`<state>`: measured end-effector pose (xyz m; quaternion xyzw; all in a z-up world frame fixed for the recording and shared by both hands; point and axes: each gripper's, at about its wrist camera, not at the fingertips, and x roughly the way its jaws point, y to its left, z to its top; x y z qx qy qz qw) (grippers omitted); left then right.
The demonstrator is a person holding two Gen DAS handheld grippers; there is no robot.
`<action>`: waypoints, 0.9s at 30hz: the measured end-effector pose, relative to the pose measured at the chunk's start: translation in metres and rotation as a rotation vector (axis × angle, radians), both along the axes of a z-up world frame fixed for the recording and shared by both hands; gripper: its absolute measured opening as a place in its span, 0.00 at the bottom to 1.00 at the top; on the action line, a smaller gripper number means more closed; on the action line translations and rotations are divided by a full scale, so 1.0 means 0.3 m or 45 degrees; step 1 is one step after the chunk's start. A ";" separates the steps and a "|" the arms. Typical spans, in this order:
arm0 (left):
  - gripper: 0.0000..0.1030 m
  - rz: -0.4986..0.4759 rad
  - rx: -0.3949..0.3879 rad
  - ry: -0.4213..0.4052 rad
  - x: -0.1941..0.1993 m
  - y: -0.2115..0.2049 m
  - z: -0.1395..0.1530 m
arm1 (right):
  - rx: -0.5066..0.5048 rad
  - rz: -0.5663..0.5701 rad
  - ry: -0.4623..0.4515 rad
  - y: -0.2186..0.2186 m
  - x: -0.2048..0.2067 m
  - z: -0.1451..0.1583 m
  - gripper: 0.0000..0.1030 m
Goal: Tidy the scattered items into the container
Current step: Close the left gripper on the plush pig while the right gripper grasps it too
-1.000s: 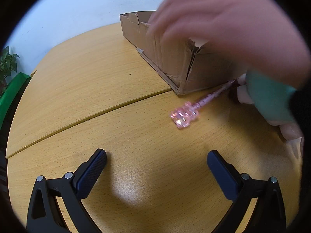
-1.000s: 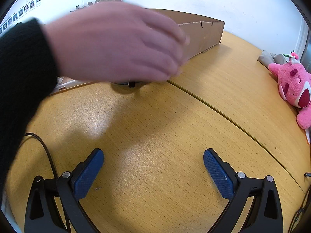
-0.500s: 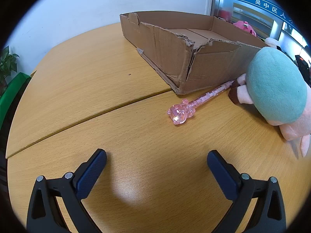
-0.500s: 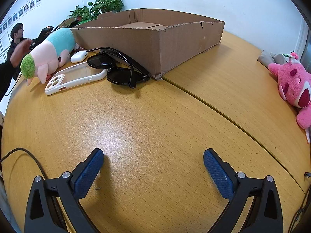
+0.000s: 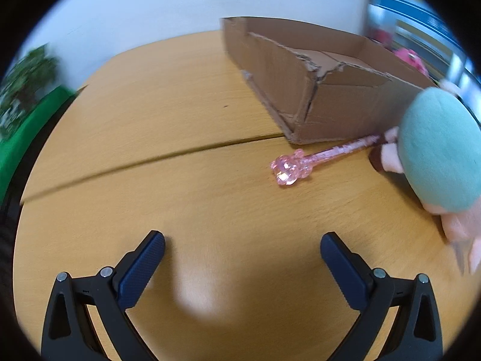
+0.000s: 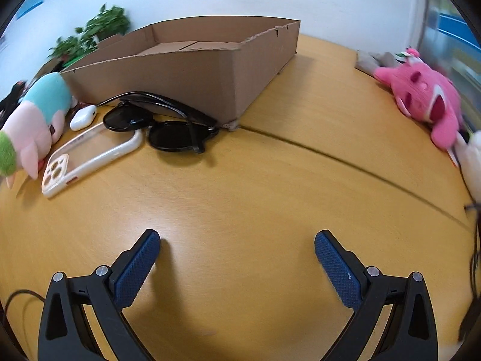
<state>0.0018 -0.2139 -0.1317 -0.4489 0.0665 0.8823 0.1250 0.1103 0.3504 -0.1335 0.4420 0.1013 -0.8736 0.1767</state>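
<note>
Left hand-held gripper (image 5: 243, 242): jaws spread wide, holding nothing, low over the wooden counter (image 5: 156, 114).
Right hand-held gripper (image 6: 237, 240): equally wide, empty.
Progress: nothing visibly packed; the brown cardboard box (image 6: 192, 60), ahead of both, looked empty.
Left to tidy: pink crystal wand (image 5: 312, 161) ahead-right of left; black sunglasses (image 6: 163, 124), clear phone case (image 6: 90, 156), white earbud case (image 6: 83, 117), teal-and-pink plush (image 6: 39, 120) ahead-left of right.

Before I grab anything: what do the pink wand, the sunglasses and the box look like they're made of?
Pink wand: clear, hard plastic by the look; glossy and glinting. Sunglasses: black glossy frame and dark lenses, likely plastic; light reflects off them. Box: plain brown cardboard, matte, with torn, ragged top edges.
</note>
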 end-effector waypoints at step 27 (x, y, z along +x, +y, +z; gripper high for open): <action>0.99 0.171 0.149 0.150 0.197 0.508 0.377 | -0.292 0.324 0.118 -0.755 0.236 0.298 1.00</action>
